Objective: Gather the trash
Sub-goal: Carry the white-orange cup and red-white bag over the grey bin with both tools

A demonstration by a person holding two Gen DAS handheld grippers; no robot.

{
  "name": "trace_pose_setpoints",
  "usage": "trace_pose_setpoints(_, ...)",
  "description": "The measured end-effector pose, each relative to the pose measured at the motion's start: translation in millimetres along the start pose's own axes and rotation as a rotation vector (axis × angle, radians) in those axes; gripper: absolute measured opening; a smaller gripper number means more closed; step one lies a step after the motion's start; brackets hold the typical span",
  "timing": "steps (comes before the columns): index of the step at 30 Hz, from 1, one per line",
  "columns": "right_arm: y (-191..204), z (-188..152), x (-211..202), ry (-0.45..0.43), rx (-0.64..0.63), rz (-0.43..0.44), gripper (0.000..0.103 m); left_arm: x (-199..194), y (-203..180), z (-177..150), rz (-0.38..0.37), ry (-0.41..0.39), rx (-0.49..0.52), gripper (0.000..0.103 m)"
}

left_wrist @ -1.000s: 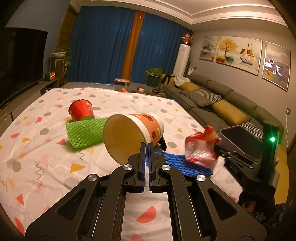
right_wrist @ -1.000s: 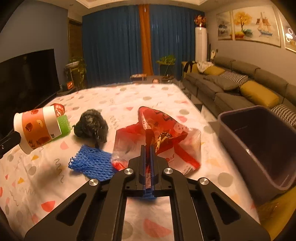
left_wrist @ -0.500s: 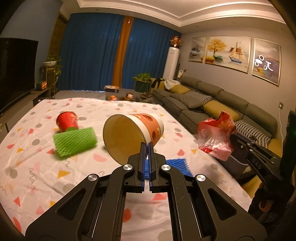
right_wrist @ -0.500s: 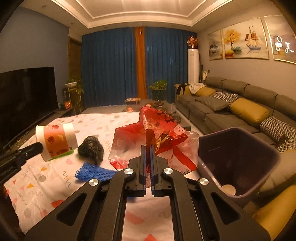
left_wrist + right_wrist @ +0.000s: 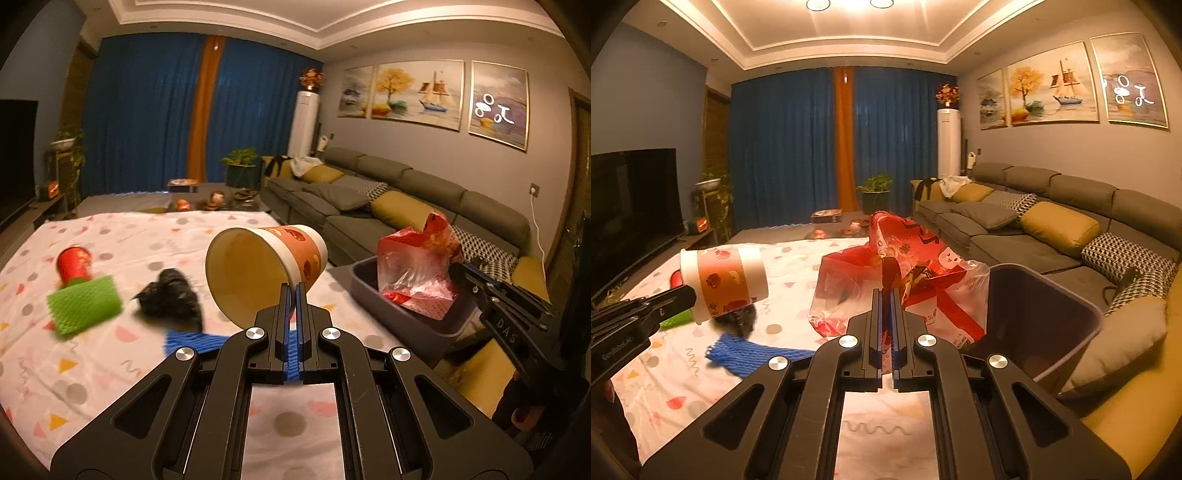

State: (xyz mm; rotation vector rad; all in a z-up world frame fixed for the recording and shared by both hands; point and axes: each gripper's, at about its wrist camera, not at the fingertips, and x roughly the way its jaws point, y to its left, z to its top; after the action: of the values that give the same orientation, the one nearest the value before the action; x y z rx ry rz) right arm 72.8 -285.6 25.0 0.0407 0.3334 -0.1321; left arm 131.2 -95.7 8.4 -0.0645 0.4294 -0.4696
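Note:
My left gripper (image 5: pixel 294 286) is shut on the rim of an orange-and-white paper cup (image 5: pixel 266 269), held on its side in the air above the table; the cup (image 5: pixel 724 282) also shows at the left of the right wrist view. My right gripper (image 5: pixel 886 291) is shut on a red-and-clear plastic bag (image 5: pixel 908 280), which hangs at the rim of the grey bin (image 5: pixel 1045 321). From the left wrist view the bag (image 5: pixel 417 269) hangs over the bin (image 5: pixel 399 314). On the table lie a red cup (image 5: pixel 74 262), green foam net (image 5: pixel 85 306), black crumpled bag (image 5: pixel 170 295) and blue foam net (image 5: pixel 192 341).
The table wears a white cloth with coloured dots and triangles (image 5: pixel 110 369). A long grey sofa with yellow cushions (image 5: pixel 1056 229) runs along the right wall behind the bin. A television (image 5: pixel 631 210) stands at the left, blue curtains at the back.
Both grippers have risen and swung right toward the bin. The red bag went from over the table to the bin's rim; the paper cup was carried along, uncovering the black bag behind it.

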Motion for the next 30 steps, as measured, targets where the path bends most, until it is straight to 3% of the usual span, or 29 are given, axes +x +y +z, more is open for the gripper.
trace_pose_setpoints(16, -64, -6, 11, 0.000, 0.059, -0.109, 0.005, 51, -79, 14, -0.121, 0.013, 0.090, 0.002)
trace_pose_setpoints(30, -114, -12, 22, 0.001, 0.141, -0.176, 0.005, 101, -120, 13, -0.186, 0.057, 0.120, 0.002)
